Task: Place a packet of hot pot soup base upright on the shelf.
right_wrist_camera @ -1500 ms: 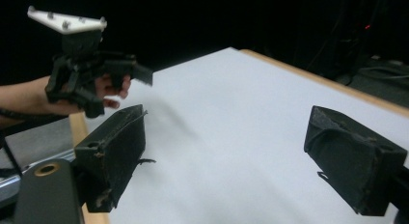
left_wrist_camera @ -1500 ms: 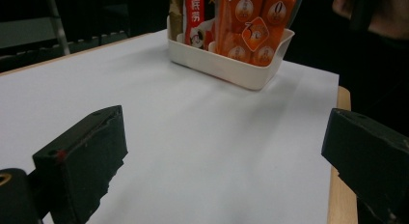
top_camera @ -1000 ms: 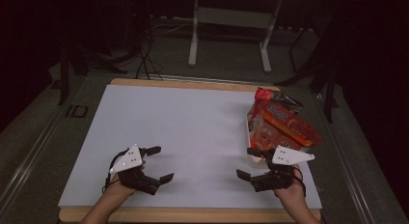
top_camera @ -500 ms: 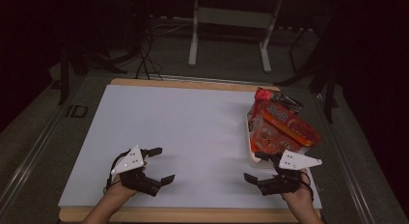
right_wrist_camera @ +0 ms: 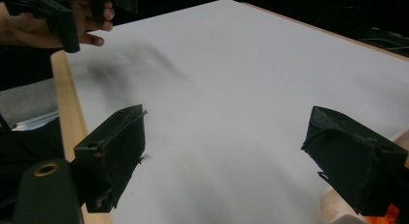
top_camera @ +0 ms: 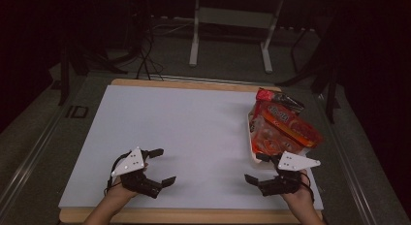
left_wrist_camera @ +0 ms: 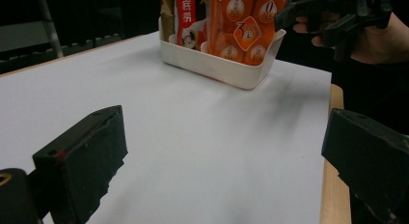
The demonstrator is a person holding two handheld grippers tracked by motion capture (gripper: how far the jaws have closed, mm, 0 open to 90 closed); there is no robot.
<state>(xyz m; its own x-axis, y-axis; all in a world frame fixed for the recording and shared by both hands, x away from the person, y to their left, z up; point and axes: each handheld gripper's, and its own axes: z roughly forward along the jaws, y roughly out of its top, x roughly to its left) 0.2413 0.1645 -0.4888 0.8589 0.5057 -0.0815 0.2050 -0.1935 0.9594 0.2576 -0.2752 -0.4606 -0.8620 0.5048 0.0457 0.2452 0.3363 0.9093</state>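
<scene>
You held your left gripper low at your near left, its jaws spread wide and nothing between them. Your right gripper sat at your near right, jaws likewise wide apart and empty, pointing leftward.

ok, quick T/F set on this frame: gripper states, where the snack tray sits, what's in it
1. Both grippers are open and hold nothing. True: the left gripper and the right gripper have their jaws spread with only bare surface between them.
2. The white tray sits at the table's left edge. False: it is on the right side, just ahead of the right gripper.
3. The tray holds orange and red snack packets. True.
4. The left gripper is touching the tray. False: it is near the front left of the white table, well apart from it.
5. The snack packets are lying out on the table. False: they stand in the tray.
</scene>
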